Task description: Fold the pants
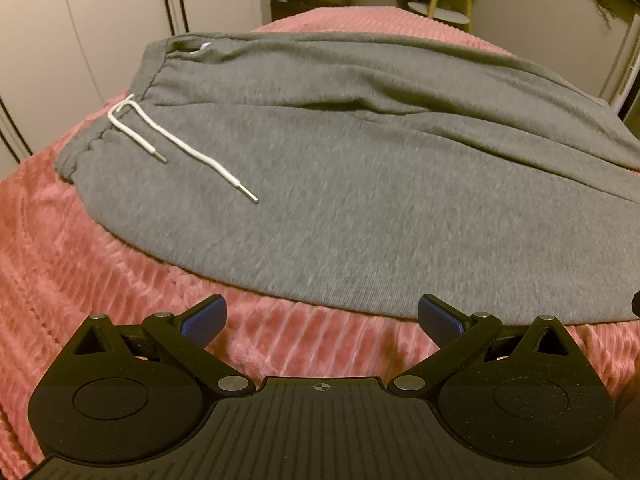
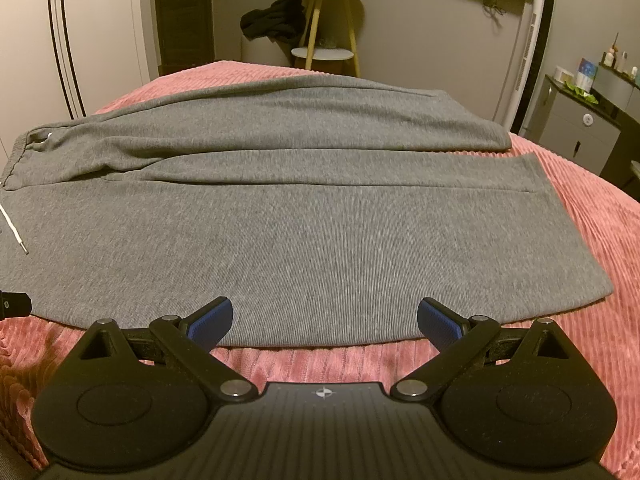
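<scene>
Pants (image 1: 340,184) of grey sweat fabric lie spread flat on a bed covered with a pink ribbed blanket (image 1: 80,264). They stretch sideways across both views, the waistband to the left and the two legs running to the right. In the right wrist view the legs lie side by side, the nearer one overlapping the edge of the farther one, and both hems end short of the blanket's right side. The near edge of the pants runs just ahead of both tools.

A small round side table (image 2: 324,24) with yellow legs stands beyond the bed, with a dark garment (image 2: 276,18) draped beside it.

The left tool (image 1: 322,322) hangs above bare blanket just short of the pants' edge, its blue pads spread wide with nothing between them. The right tool (image 2: 324,322) is spread wide too; its pads sit over the pants' near edge without pressing on it.

A white drawstring (image 1: 188,148) leaves the waistband and trails across the grey cloth, both metal-tipped ends lying loose.
</scene>
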Motion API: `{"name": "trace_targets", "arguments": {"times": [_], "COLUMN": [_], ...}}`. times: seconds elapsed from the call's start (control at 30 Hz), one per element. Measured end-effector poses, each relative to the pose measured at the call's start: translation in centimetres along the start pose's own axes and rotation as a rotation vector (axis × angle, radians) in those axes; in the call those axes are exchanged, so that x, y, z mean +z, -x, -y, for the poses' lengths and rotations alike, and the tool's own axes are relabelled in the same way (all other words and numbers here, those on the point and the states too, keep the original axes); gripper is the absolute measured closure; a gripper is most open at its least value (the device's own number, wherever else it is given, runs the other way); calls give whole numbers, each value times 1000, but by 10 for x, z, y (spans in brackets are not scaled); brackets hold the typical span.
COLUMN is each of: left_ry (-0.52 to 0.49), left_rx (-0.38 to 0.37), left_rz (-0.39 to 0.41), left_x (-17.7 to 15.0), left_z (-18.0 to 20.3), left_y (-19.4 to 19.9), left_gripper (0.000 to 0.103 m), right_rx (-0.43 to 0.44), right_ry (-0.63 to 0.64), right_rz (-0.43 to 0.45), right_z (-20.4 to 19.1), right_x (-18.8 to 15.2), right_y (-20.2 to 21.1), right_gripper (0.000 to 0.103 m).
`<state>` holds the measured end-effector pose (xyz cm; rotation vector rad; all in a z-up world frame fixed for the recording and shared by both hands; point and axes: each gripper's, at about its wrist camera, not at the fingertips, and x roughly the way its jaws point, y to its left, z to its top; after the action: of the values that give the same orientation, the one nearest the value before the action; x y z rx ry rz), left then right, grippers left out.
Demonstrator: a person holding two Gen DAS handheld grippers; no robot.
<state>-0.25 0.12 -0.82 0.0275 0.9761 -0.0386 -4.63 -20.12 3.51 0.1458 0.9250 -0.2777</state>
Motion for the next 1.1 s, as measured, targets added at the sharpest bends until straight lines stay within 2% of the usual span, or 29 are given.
{"name": "trace_targets", "arguments": {"times": [1.1], "left_ry": [8], "left_rx": [-4], "left_rz": [-24], "left_x": [1], "left_z": [-1], "left_y": [-1], "left_gripper": [0], "right_rx": [2], "right_ry": [-3], "right_rz": [-4], "right_z": [0], "right_x": [-1], "right_y": [-1], "right_gripper": [4]}}
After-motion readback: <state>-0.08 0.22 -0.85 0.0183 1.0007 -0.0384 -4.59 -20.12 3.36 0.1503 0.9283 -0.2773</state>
